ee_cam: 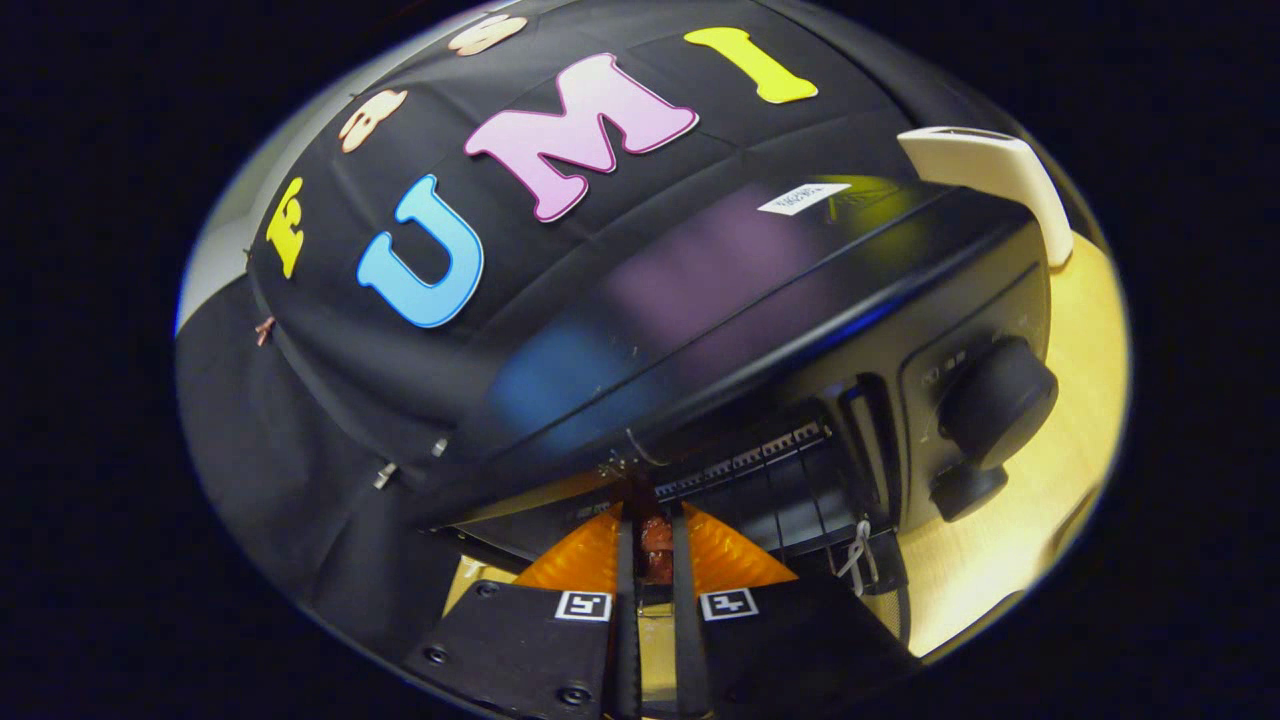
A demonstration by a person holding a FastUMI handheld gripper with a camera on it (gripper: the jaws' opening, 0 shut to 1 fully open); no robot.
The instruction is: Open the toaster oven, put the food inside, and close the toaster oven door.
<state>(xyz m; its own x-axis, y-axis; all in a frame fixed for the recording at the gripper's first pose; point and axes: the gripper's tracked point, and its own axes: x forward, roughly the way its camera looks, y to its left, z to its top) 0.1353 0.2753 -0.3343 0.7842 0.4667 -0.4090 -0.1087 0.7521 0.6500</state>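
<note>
Orange ribbed gripper (652,560) fingers (585,560) nearly together, pinching a small reddish-brown piece of food (655,548) in the narrow gap. Food held at the fingertips, right at the open mouth of the glossy black toaster oven (760,300); its long axis too hidden to tell. Inside the oven, a wire rack (760,470). Two black knobs (997,400) beside the opening, pale wooden table (1060,470) below.

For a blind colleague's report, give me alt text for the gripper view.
The gripper, its orange fingers nearly closed on a small reddish-brown piece of food, points into the black toaster oven, whose door is open. The oven's knobs sit beside the opening.
</note>
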